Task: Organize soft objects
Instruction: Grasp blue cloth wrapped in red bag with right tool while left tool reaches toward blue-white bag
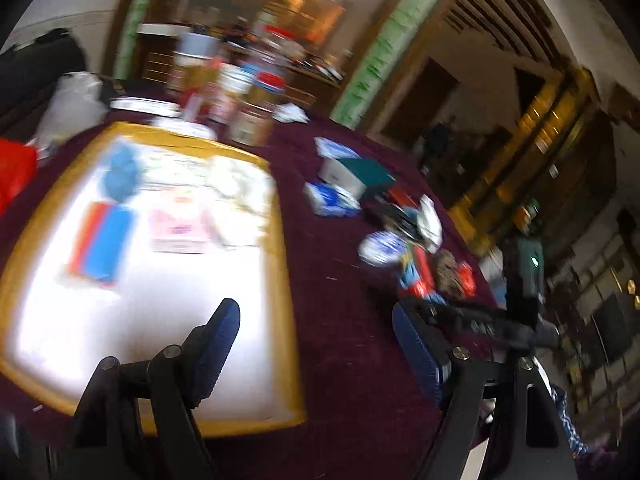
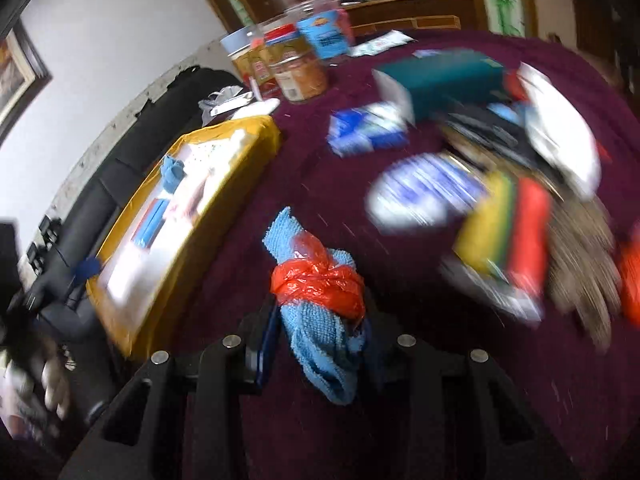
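**Maroon counter, cloth headed for the tray**

Maroon counter: blue cloth bundle is clamped in the right tongs, long axis pointing away. Yellow tray lies left of it. Left tongs gape wide, empty, nearer the tray.

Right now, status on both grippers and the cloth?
Left gripper open, empty. Right gripper shut on blue cloth tied with red plastic. Tray to the left, path open.
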